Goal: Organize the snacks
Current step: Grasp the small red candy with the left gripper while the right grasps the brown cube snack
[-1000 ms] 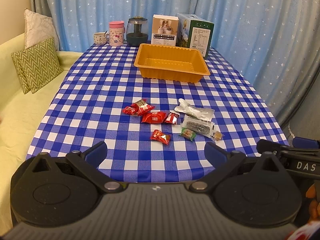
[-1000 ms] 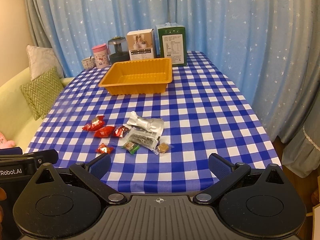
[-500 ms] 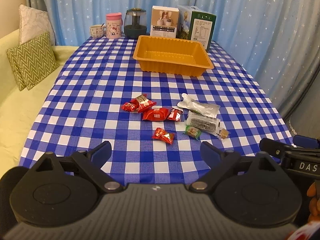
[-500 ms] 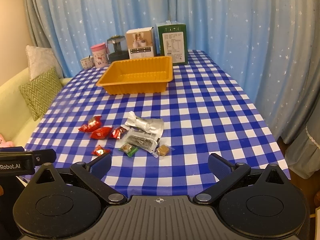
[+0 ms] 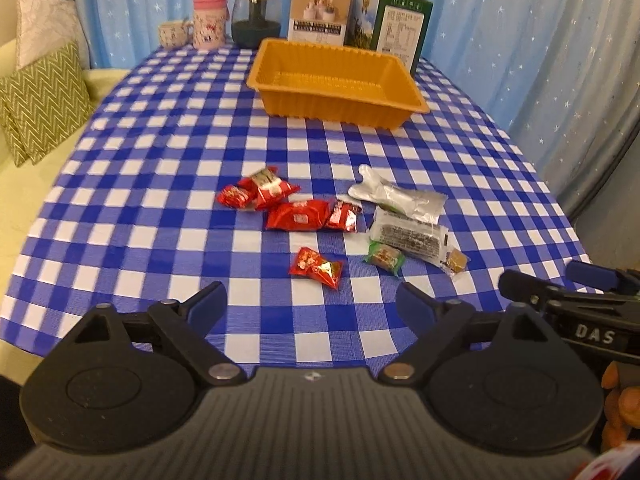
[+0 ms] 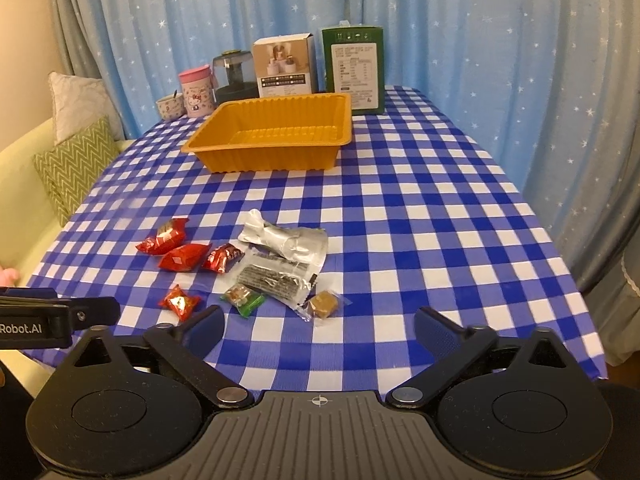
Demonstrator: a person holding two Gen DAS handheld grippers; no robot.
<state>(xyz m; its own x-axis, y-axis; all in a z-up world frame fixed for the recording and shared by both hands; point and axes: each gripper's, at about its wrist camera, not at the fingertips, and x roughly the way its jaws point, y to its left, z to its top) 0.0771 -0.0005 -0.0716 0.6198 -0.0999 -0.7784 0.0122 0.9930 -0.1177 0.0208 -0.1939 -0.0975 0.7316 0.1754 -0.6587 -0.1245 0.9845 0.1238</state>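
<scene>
Plainly: right gripper "DAS" | left gripper "Robot.AI" | box labels perhaps unreadable

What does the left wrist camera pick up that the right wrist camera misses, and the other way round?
Left wrist only: the right gripper at its right edge, labelled DAS.

Right wrist only: the left gripper's finger at its left edge, and something pink on the sofa.

Both: the empty orange tray, scattered snack packets, the green box and the checked tablecloth. Each camera's own jaws are closing on nothing.
</scene>
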